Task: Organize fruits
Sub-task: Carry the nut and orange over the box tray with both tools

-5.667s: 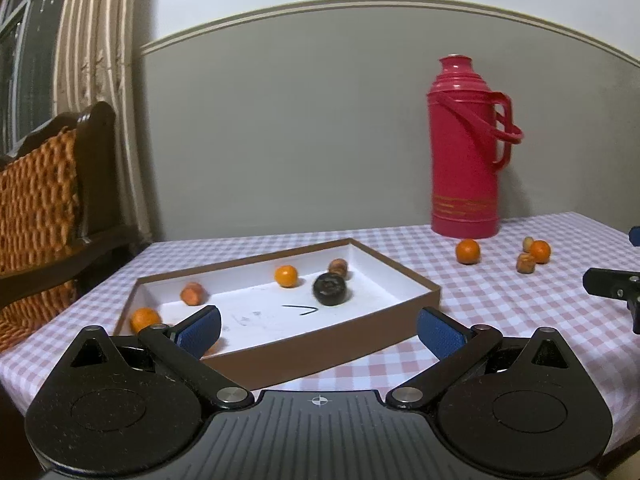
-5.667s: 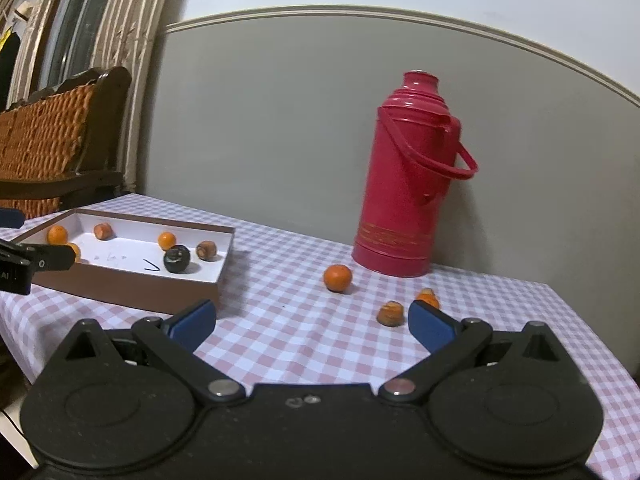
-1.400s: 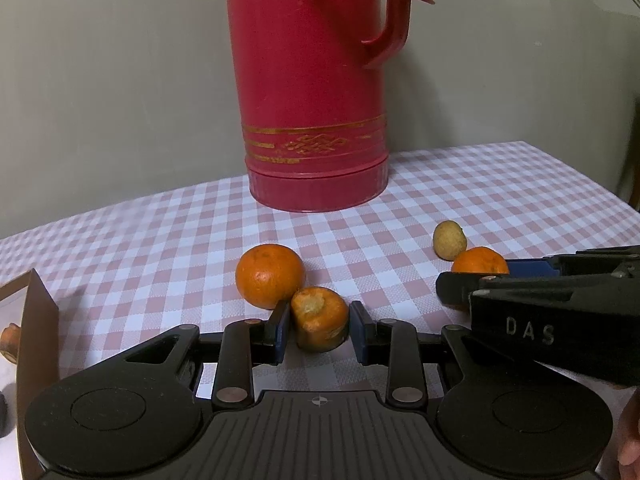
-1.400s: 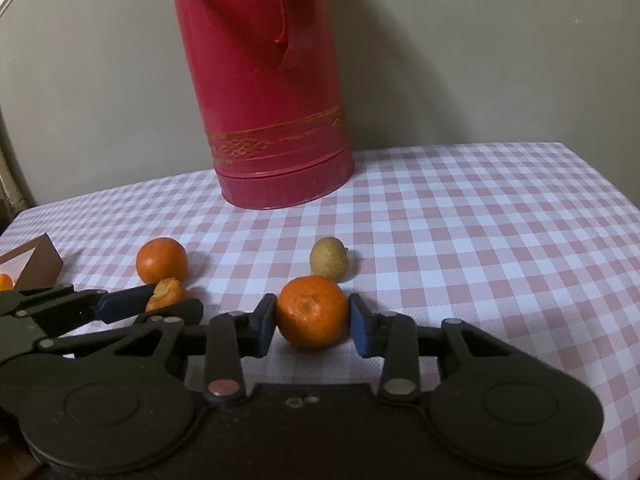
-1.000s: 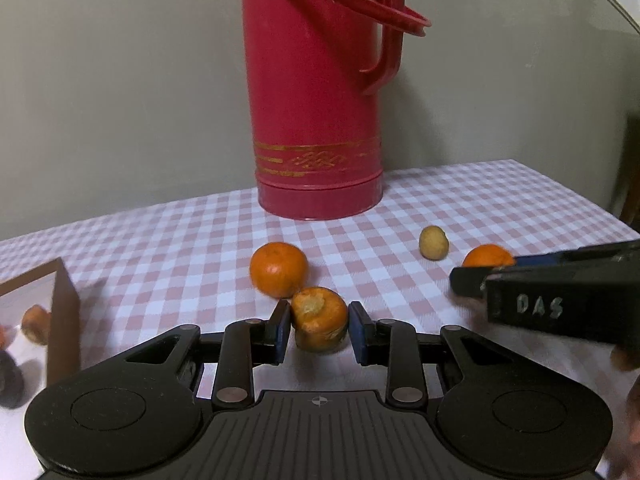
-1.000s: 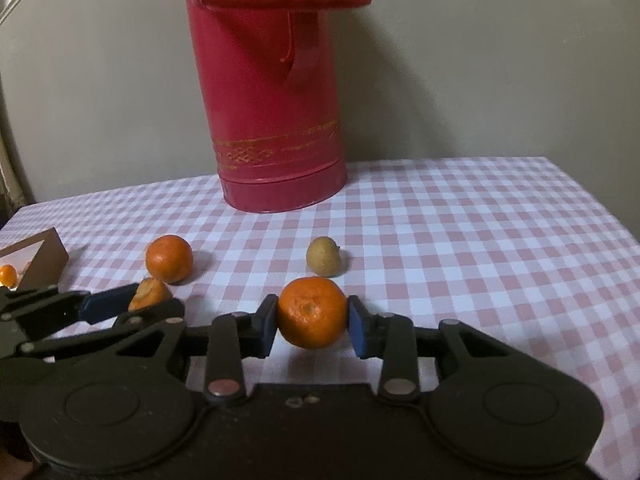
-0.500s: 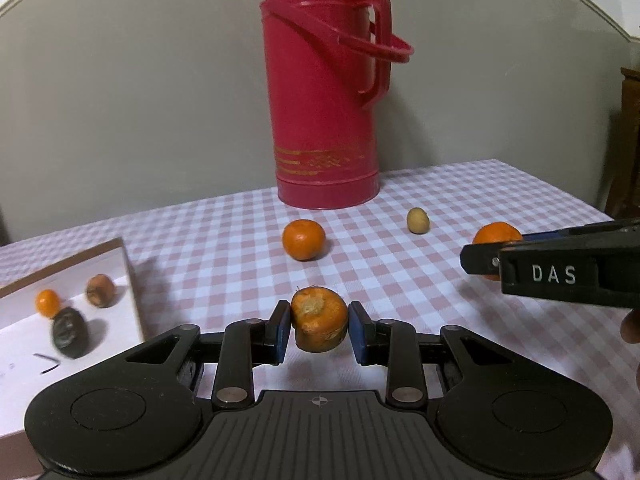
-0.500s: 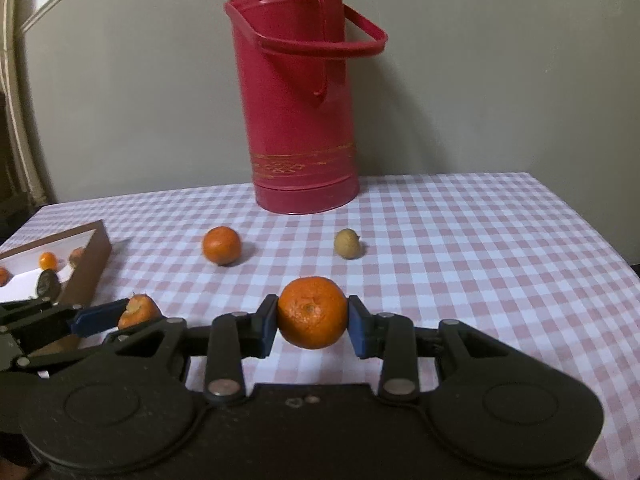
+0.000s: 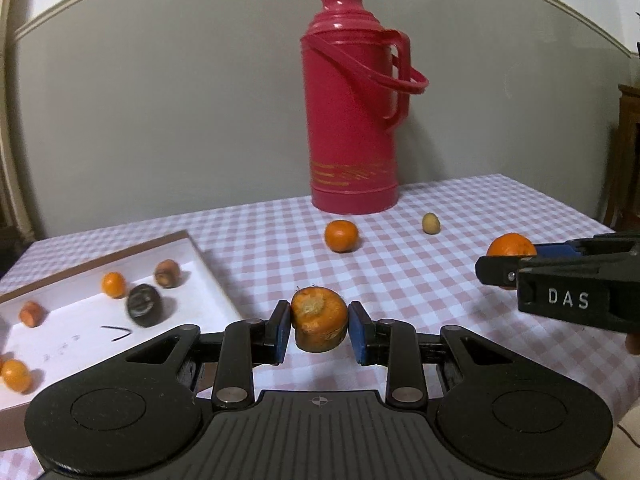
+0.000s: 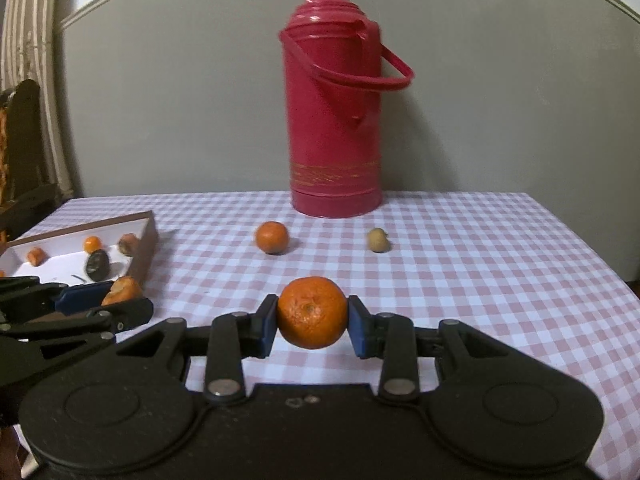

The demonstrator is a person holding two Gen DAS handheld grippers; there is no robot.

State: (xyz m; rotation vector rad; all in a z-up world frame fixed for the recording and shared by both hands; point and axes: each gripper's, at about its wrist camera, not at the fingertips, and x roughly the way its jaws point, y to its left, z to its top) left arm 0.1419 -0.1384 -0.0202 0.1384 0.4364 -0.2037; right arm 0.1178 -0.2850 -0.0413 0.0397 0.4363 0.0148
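Note:
My left gripper (image 9: 319,330) is shut on a small orange-brown fruit (image 9: 319,322) and holds it above the checked table, just right of the brown box (image 9: 208,268). My right gripper (image 10: 313,326) is shut on a mandarin (image 10: 312,312), lifted above the table; it also shows in the left wrist view (image 9: 511,245). The box holds several fruits, among them a dark one (image 9: 143,310). A mandarin (image 9: 340,235) and a small yellowish fruit (image 9: 431,223) lie on the table in front of the thermos. The left gripper shows at the right wrist view's left edge (image 10: 108,300).
A tall red thermos (image 9: 354,108) stands at the back of the table near the wall. A wooden chair (image 10: 24,152) stands left of the table. The table's right edge (image 10: 600,264) falls away at the right.
Both grippers have pulled back and risen with their fruits. The box has come further into view on the left, and the thermos and loose fruits look farther away.

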